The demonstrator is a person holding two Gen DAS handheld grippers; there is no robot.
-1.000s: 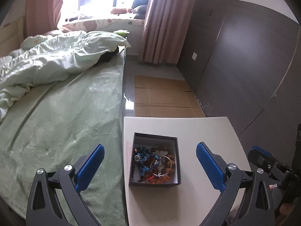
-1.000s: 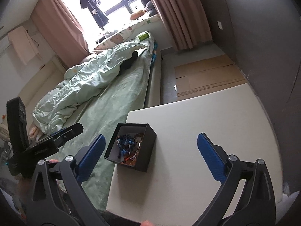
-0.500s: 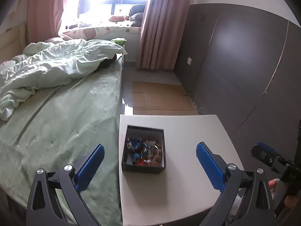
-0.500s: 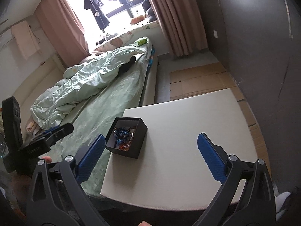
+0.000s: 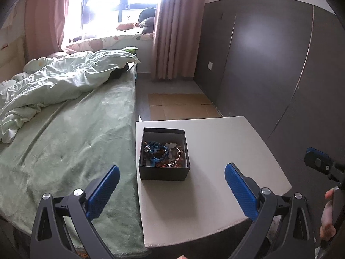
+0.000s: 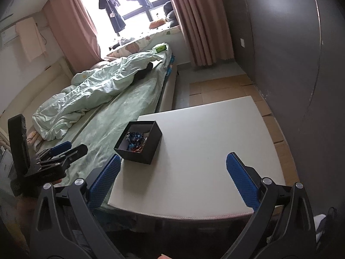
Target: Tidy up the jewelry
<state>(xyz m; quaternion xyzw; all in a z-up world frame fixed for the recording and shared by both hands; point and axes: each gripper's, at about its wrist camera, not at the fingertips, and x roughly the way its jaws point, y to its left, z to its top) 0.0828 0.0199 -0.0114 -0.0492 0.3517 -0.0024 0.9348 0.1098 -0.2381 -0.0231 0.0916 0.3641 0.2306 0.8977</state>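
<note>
1. The black box (image 5: 164, 154) sits on the white tabletop (image 5: 215, 151), close to the edge that runs along the bed (image 5: 64, 140) and nearer the far corner on that side than the near one.
2. The jewelry (image 5: 163, 154) lies tangled in one heap inside the box: a blue braided piece, a silver bangle and reddish beads overlapping. No piece shows on the bare tabletop.
3. The left hand-held gripper (image 5: 171, 188) hangs above the near edge with its blue pads spread wide and nothing between them, aimed at the box, probably to keep it in sight.
4. The right hand-held gripper (image 6: 172, 182) is likewise spread and empty, held back over the near edge, box to its left.
5. Judgement: a heap in the box fits pieces awaiting sorting, or gathered already.
</note>
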